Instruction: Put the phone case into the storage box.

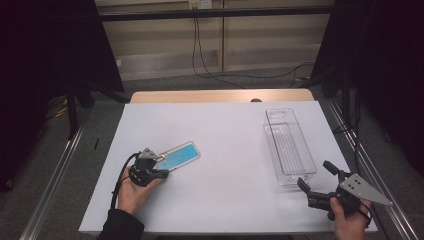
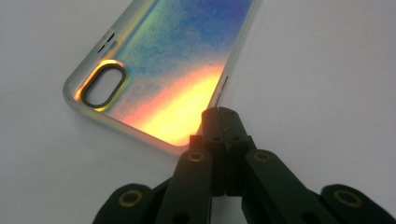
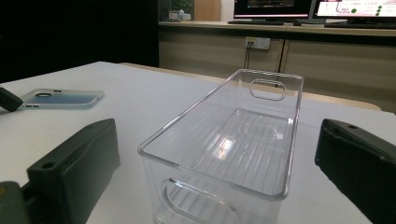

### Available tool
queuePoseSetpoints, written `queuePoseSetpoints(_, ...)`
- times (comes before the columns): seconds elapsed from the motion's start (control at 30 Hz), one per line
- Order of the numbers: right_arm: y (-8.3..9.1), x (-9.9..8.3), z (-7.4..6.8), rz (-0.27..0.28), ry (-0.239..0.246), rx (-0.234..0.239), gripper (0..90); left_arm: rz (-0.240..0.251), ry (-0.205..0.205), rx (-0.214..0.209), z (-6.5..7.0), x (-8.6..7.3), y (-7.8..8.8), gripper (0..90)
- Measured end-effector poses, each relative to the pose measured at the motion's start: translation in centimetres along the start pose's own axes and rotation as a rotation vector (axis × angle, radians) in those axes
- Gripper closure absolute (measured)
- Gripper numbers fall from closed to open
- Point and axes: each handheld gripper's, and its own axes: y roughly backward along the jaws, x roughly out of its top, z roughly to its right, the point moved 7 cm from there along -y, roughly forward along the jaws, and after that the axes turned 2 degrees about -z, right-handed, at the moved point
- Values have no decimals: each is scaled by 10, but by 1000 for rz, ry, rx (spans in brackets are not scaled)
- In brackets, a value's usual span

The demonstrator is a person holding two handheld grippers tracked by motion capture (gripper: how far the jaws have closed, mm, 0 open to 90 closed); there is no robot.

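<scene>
An iridescent blue phone case (image 1: 181, 155) lies flat on the white table, left of centre. My left gripper (image 1: 160, 159) is at its near left end. In the left gripper view its jaws (image 2: 219, 114) are pressed together on the side rim of the case (image 2: 177, 70), close to the corner and the camera cut-out. My right gripper (image 1: 315, 175) hovers at the near right with its jaws wide open and nothing between them. They stand to either side of the near end of a clear plastic bin (image 3: 187, 114), short of it.
The clear bin (image 1: 272, 145) is long, narrow and holds nothing; it runs front to back on the right side. A white sheet (image 1: 225, 200) covers the wooden table. In the right gripper view the phone case (image 3: 63, 99) lies far left.
</scene>
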Motion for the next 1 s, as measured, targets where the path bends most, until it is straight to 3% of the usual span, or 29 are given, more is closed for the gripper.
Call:
queuePoseSetpoints(0.47, 2, 0, 1, 0, -1, -4, 0, 3, 9, 26, -10, 1, 1, 900)
queuePoseSetpoints(1.0, 1, 0, 0, -1, 3, 0, 0, 9, 52, 64, -22, 8, -1, 900)
